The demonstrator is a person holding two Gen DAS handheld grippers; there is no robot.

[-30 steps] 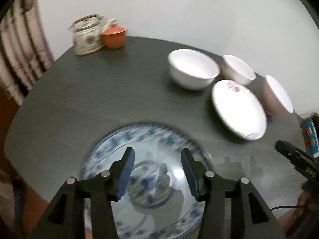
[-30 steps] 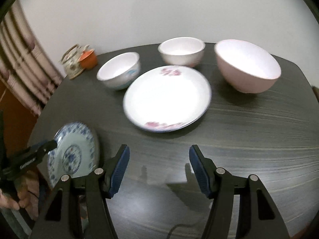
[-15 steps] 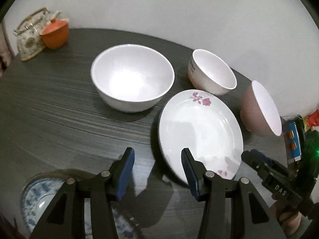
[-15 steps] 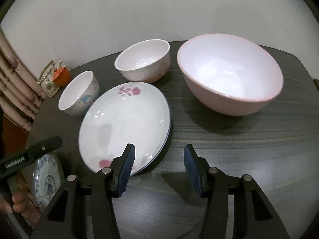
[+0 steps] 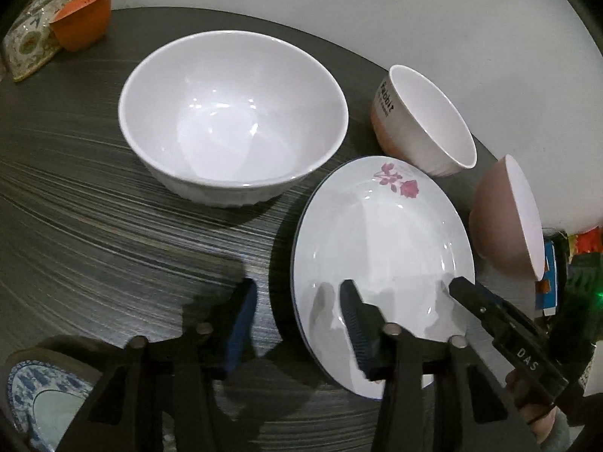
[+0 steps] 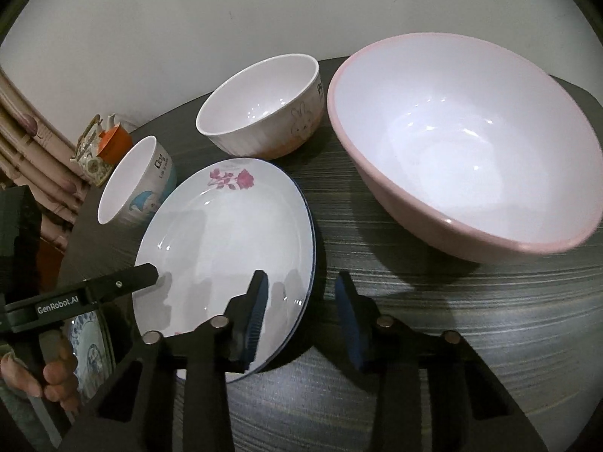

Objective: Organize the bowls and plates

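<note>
A white plate with a pink flower (image 5: pixel 380 248) (image 6: pixel 226 241) lies on the dark table. My left gripper (image 5: pixel 297 320) is open, its jaws either side of the plate's left rim. My right gripper (image 6: pixel 301 309) is open, its jaws either side of the plate's right rim. A large white bowl (image 5: pixel 233 120) (image 6: pixel 132 184) stands to the left of the plate. A rabbit-print bowl (image 5: pixel 422 120) (image 6: pixel 264 109) stands behind it. A big pink bowl (image 5: pixel 508 218) (image 6: pixel 463 143) stands to the right. A blue-patterned plate (image 5: pixel 41 399) (image 6: pixel 88 350) lies at the near left.
A patterned teapot (image 5: pixel 30 41) (image 6: pixel 90 150) and an orange cup (image 5: pixel 83 19) (image 6: pixel 113 143) stand at the table's far left by the curtain. A white wall runs behind the table (image 5: pixel 94 207). Colourful packets (image 5: pixel 550 278) lie beyond the pink bowl.
Both grippers have moved forward, from over the blue plate and the table front to the white flowered plate, and now straddle its opposite rims. The right jaws have narrowed slightly.
</note>
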